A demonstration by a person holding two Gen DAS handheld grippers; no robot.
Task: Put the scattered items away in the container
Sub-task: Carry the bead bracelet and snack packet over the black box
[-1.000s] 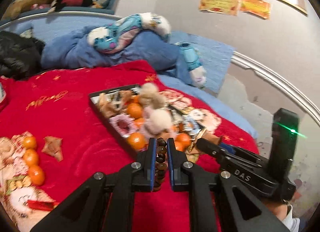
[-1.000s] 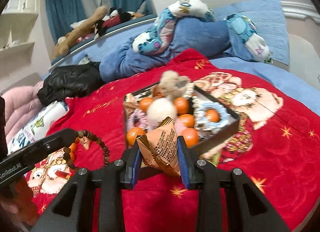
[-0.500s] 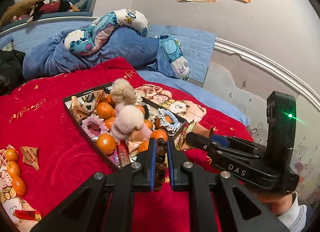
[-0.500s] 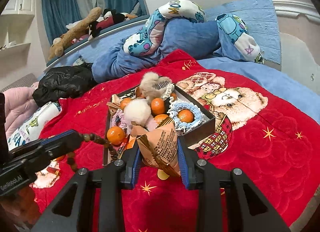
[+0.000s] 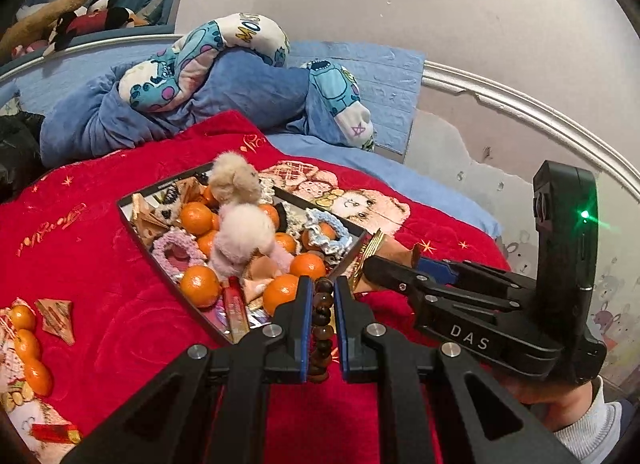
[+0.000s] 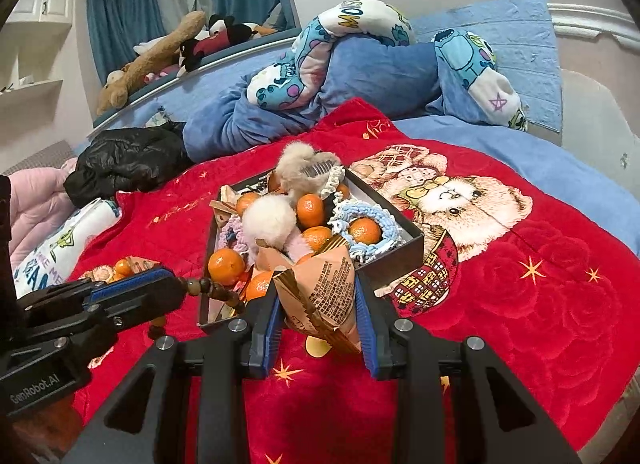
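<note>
A black box on the red blanket holds tangerines, fluffy pompoms, knitted rings and snack packets. My left gripper is shut on a brown bead bracelet, held just above the box's near corner; the bracelet also shows in the right wrist view. My right gripper is shut on an orange triangular snack packet, just short of the box's near edge. It also shows in the left wrist view. Loose tangerines and a triangular packet lie at the left.
The red blanket covers a bed with blue bedding. A blue patterned plush pillow lies behind the box. A black jacket lies at the left. A red packet lies by the blanket's near left edge. The wall stands close on the right.
Both grippers have moved in toward the box with their loads still held. The box now sits closer and more central in both views.
</note>
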